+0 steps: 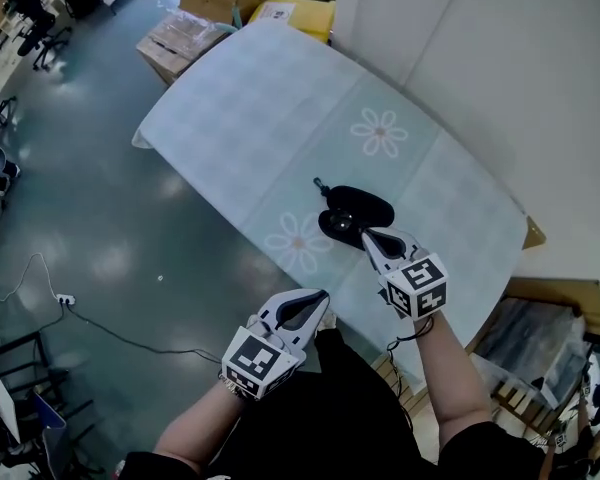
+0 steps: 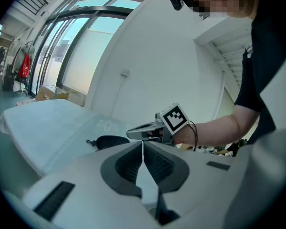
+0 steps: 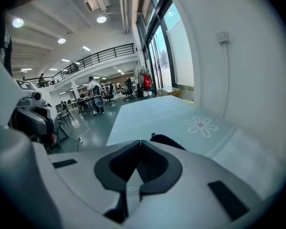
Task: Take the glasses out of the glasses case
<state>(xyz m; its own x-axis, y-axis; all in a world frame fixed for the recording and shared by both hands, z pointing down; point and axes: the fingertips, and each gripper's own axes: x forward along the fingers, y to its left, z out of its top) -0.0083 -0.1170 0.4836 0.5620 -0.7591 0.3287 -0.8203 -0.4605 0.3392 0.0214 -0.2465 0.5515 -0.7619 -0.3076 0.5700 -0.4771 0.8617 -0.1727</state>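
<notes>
A black glasses case (image 1: 355, 211) lies closed on the table, a small zipper pull at its left end. It also shows as a dark hump (image 2: 110, 141) in the left gripper view and just past the jaws (image 3: 168, 141) in the right gripper view. My right gripper (image 1: 366, 233) hangs just over the case's near edge, jaws shut and empty. My left gripper (image 1: 323, 294) is lower left, off the table's near edge, also shut with nothing in it. No glasses are visible.
The table (image 1: 280, 118) wears a pale blue cloth with flower prints (image 1: 379, 132). Cardboard boxes (image 1: 195, 28) and a yellow box (image 1: 295, 15) stand at its far end. A white wall runs along the right. A cable (image 1: 110, 333) trails over the floor on the left.
</notes>
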